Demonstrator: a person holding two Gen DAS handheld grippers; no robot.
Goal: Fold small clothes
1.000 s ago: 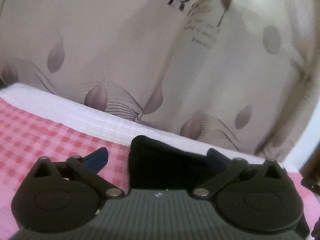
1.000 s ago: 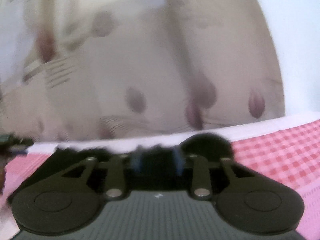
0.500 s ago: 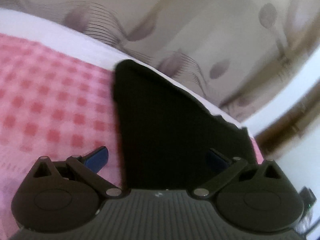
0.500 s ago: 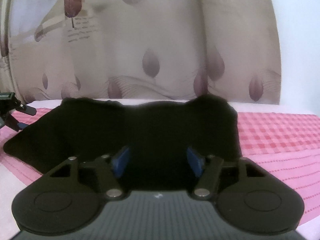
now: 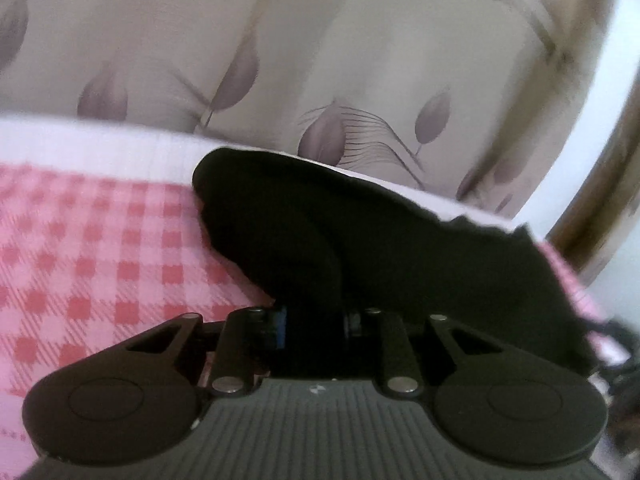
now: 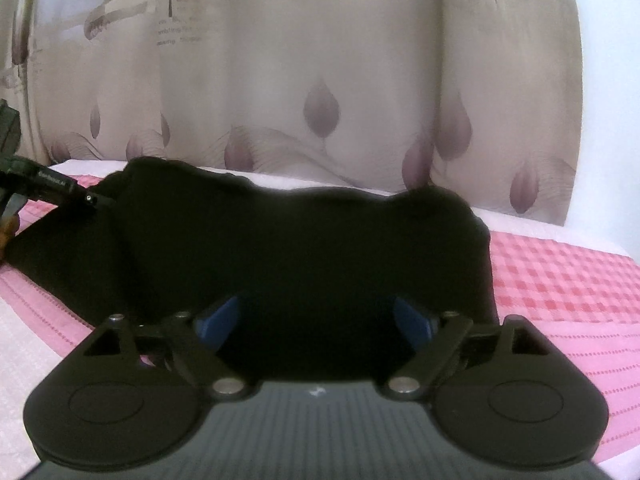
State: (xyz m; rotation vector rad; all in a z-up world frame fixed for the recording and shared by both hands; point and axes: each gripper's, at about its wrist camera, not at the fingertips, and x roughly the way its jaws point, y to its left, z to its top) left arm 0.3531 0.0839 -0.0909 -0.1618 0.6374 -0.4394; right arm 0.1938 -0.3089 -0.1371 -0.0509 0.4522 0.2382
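Left gripper [image 5: 314,320]: jaws closing, nearly together, a bunched fold of the black garment [image 5: 360,236] pinched between the blue pads. Right gripper [image 6: 316,320]: jaws opening, wide apart, pads clear of the cloth lying between them. Garment spreads toward 12 o'clock across the pink checked bedcover [image 6: 560,276]. Leaf-print curtain [image 6: 320,80] hangs beyond, 12 o'clock.

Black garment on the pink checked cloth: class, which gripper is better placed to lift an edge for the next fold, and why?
Left. The left gripper is closing with a fold of the black garment between its jaws; the right gripper is opening, gripping nothing.
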